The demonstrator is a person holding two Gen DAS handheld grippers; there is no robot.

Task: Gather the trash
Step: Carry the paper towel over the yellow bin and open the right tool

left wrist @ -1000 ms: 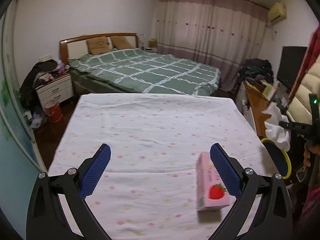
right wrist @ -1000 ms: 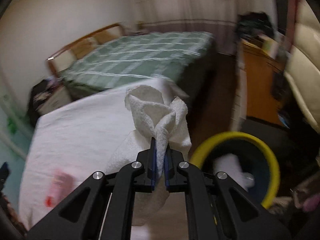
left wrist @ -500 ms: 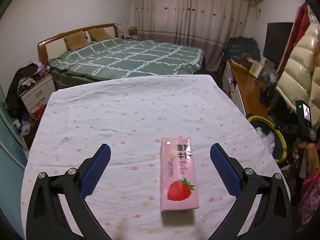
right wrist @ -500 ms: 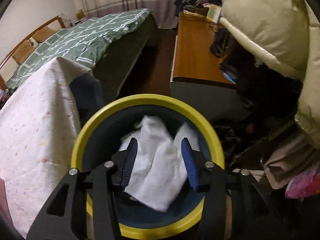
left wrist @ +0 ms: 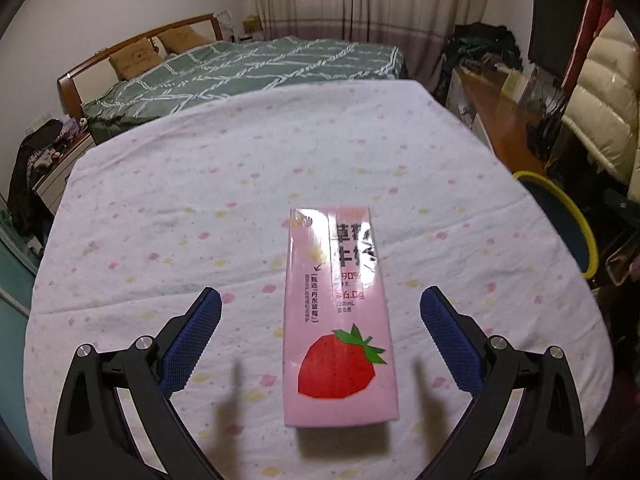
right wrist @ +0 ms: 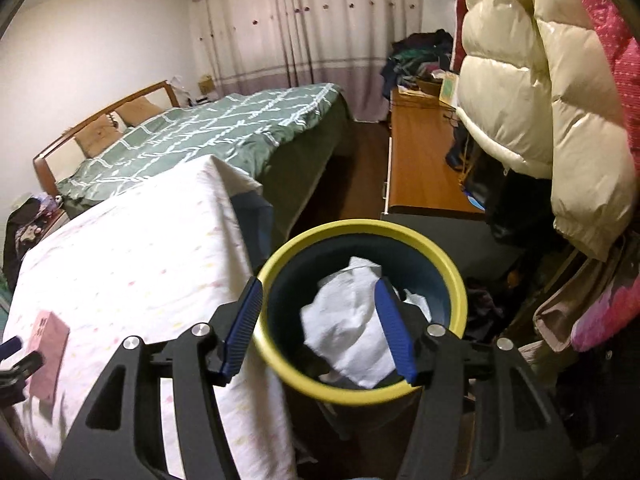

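Green plaid bed [left wrist: 256, 68], cream puffer jacket [right wrist: 532, 92], wooden desk [right wrist: 420, 160]

Your pink strawberry milk carton [left wrist: 339, 316] lies flat on its back on the table [left wrist: 160, 208], on the white cloth dotted with pink and yellow. Its long side runs away from you, with the red strawberry picture at the near end and the printed characters toward the far end. It looks intact and glossy, catching a glare on the upper right. In your right wrist view the same carton sits near the table's left edge, small and blurred. Your white paper towel [right wrist: 348, 328] lies crumpled inside the dark blue trash bin [right wrist: 456, 280] with the yellow rim, standing just beside the table's corner.
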